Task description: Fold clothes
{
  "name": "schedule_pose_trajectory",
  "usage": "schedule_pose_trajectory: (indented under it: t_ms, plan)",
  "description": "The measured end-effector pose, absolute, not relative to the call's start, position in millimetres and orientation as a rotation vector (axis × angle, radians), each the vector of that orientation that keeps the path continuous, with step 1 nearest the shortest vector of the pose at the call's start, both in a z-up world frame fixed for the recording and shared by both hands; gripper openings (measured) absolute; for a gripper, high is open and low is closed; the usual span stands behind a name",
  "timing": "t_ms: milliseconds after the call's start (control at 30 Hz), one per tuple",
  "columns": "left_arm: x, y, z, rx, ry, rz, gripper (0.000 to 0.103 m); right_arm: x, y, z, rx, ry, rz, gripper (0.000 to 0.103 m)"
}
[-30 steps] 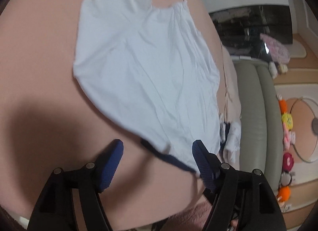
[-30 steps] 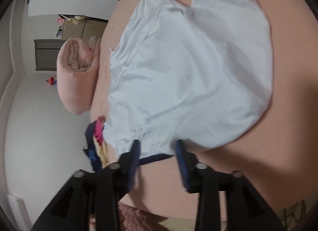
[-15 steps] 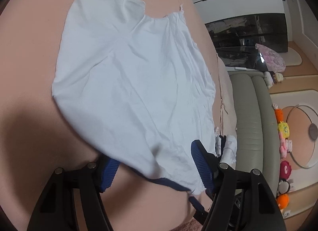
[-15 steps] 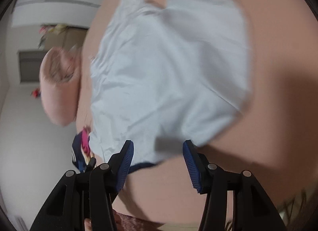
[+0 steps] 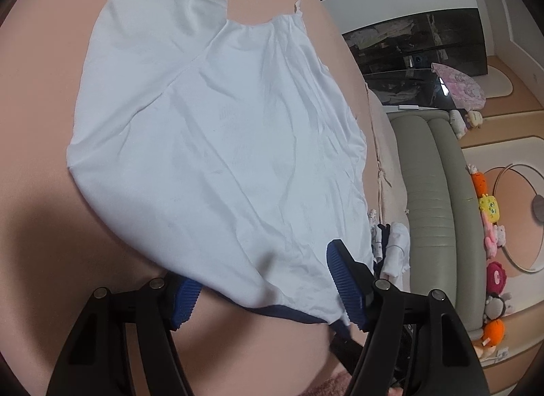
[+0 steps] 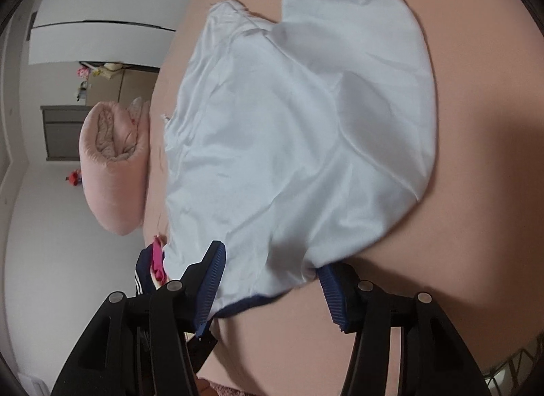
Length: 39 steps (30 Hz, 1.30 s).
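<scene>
Across a pink bed (image 5: pixel 40 96), a white shirt (image 5: pixel 217 130) with navy trim lies spread and lightly creased, its trimmed near edge (image 5: pixel 282 312) toward both grippers.

Left wrist view: the left gripper (image 5: pixel 272 290) straddles that near edge. One blue pad (image 5: pixel 185 304) sits under the cloth, the other (image 5: pixel 343 280) over it; the jaws are closing with fabric between them, but a clear gap remains and nothing is pinched yet. A pile of small clothes (image 5: pixel 391 249) lies just beside the shirt at the bed's edge, with a grey couch (image 5: pixel 438 198) and toys beyond.

Right wrist view: the right gripper (image 6: pixel 272 290) is set the same way over the same shirt (image 6: pixel 299 130), at the hem's other end. Its jaws are closing, cloth between them, pads not visibly pressing. A rolled pink quilt (image 6: pixel 112 171) lies well apart at the left.

Handling, as judged: the cloth looks thin, light and limp, so it should sag and drag between the hands, not hold a shape. The doubled navy hem (image 6: pixel 244 306) is probably the firmest place to grip, one corner per gripper; a shallow bite may slip off smooth fabric.
</scene>
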<state>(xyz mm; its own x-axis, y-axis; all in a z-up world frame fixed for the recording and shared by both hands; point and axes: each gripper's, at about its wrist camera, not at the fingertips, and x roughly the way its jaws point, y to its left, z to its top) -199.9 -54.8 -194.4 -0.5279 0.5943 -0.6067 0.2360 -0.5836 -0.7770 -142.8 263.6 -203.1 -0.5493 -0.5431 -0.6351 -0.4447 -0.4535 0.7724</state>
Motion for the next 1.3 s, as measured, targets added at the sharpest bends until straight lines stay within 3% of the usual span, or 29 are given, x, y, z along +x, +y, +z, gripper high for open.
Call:
schedule_pose_trajectory:
  t_ms: [33, 100, 200, 267, 333, 467, 567, 800, 967, 1067, 1167, 1300]
  plan:
    - [-200.2, -54.6, -195.5, -1.371, -1.275, 2.236, 0.055, -146.1, 266.6, -205.0, 1.448, -1.609, -2.183, 0.035]
    - [-204.3, -52.4, -200.6, -1.397, -1.233, 2.322, 0.024, -155.1, 267.7, -204.0, 1.425, -1.57, -2.172, 0.02]
    - [-207.5, -56.7, -204.6, -1.395, -1.274, 2.301, 0.015, -164.7, 265.1, -202.4, 1.44, -1.442, -2.182, 0.012]
    - [-204.8, -60.9, -199.7, -1.413, -1.249, 2.323, 0.003, -160.8, 268.9, -206.3, 1.453, -1.458, -2.176, 0.009]
    - [-196.0, -63.3, -187.4, -1.433, -1.183, 2.364, 0.003, -151.2, 275.1, -200.5, 1.419, -1.495, -2.176, 0.008]
    - [-168.8, -60.2, -158.7, -1.407, -1.078, 2.376, 0.002, -132.8, 270.1, -164.1, 1.384, -1.288, -2.273, 0.008]
    - [-151.4, -54.3, -152.1, -1.437, -1.006, 2.373, 0.002, -117.3, 274.8, -151.0, 1.361, -1.279, -2.282, 0.008]
    - [-123.8, -45.6, -157.6, -1.564, -1.075, 2.258, 0.002, -80.6, 285.8, -164.5, 1.446, -1.42, -2.206, 0.008]
    - [-111.7, -35.0, -187.3, -1.809, -0.941, 2.151, 0.003, -69.6, 285.7, -169.9, 1.596, -1.233, -2.294, 0.009]
    - [-112.6, -44.9, -186.9, -1.866, -1.027, 2.079, 0.004, -70.2, 291.7, -183.5, 1.667, -1.326, -2.196, 0.009]
    - [-103.6, -57.5, -156.6, -1.855, -0.976, 2.134, 0.005, -68.3, 289.6, -153.1, 1.734, -1.138, -2.283, 0.009]
    - [-100.9, -54.4, -119.3, -1.815, -0.743, 2.277, 0.005, -52.9, 287.4, -98.8, 1.646, -0.794, -2.513, 0.009]
